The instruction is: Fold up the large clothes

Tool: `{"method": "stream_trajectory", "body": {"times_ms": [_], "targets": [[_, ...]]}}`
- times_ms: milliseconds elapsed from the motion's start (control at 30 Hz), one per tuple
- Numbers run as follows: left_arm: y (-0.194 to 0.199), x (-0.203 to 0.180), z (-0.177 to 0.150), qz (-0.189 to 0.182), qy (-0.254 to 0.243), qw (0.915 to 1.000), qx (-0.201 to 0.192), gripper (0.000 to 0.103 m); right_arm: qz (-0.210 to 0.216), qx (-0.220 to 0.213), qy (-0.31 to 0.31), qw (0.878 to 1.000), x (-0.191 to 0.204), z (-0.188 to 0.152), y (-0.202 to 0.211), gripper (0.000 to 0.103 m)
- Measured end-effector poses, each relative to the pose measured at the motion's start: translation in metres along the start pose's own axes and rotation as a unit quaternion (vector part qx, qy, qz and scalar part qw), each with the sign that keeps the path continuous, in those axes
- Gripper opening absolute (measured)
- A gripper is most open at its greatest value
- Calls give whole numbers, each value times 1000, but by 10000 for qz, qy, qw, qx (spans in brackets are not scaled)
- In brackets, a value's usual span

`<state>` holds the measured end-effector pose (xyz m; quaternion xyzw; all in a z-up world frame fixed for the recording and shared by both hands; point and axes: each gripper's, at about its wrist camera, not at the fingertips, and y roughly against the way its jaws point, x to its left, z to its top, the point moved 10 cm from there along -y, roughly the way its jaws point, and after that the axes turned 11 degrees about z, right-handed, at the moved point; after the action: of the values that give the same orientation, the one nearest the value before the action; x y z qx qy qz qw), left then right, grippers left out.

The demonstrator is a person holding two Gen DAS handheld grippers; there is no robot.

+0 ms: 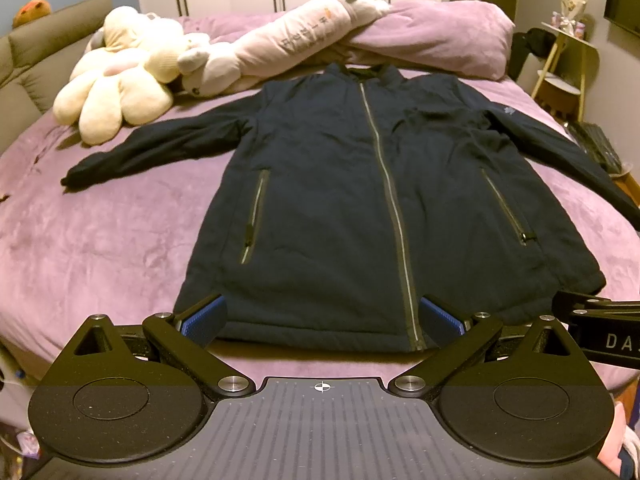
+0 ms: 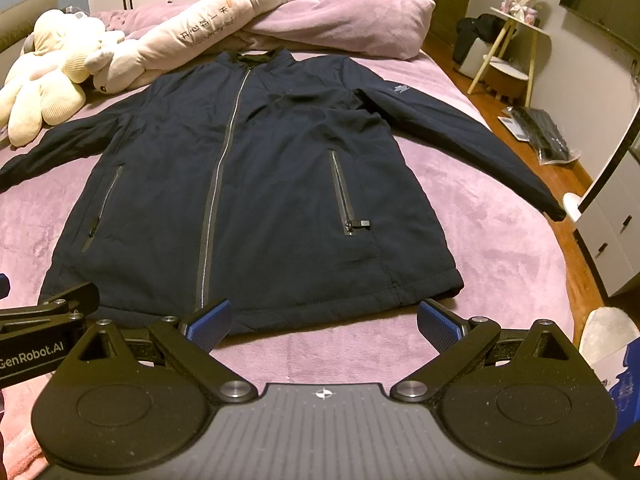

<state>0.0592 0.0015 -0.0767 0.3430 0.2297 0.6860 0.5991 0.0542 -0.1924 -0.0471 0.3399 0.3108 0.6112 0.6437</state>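
Jacket: right sleeve cuff cut off at left-wrist frame edge; hem partly hidden behind gripper fingers. Chest logo: too small to read, possibly embroidered.

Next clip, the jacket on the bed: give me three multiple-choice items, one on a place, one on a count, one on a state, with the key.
1. Where do the plush toys lie relative to the jacket?
A. Beyond its left sleeve, near the headboard
B. On its hem
C. On the floor

2. How many zipped side pockets show on the jacket front?
A. One
B. Two
C. Four

3. How does the left gripper stand?
A. Shut on the hem
B. Shut on a sleeve
C. Open, holding nothing

Key: 1 A, the toys sit on the purple bedspread past the sleeve. 2 B, one pocket zip each side of the front zip. 3 C, its blue pads are spread apart over the hem; the right gripper is open too.
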Motion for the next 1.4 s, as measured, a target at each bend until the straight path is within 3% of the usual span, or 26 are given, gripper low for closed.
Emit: {"method": "stream_trajectory", "body": {"times_ms": [633, 800, 933, 1067, 1167, 1333, 1400], "targets": [[-15, -1, 0, -50, 12, 9998, 188, 103, 334, 80, -266, 9991, -1, -2, -19, 99], [-25, -2, 0, -98, 61, 9997, 230, 103, 905, 4, -469, 9948, -1, 1, -29, 99], [-39, -1, 6, -286, 173, 9991, 250, 103, 1578, -262, -1007, 9820, -15, 14, -42, 99], [-62, 3, 18, -428, 486, 9972, 364, 103, 1892, -1206, -1760, 9585, -62, 50, -52, 99], [-89, 10, 33, -106, 678, 9967, 434, 103, 2073, -1723, -2249, 9363, -107, 75, -67, 99], [-136, 13, 59, 444, 649, 9967, 201, 103, 1513, -2128, -3064, 9154, -204, 104, -111, 99], [-158, 11, 69, 498, 676, 9961, 284, 103, 1330, -2215, -3647, 8945, -250, 109, -134, 87]]}}
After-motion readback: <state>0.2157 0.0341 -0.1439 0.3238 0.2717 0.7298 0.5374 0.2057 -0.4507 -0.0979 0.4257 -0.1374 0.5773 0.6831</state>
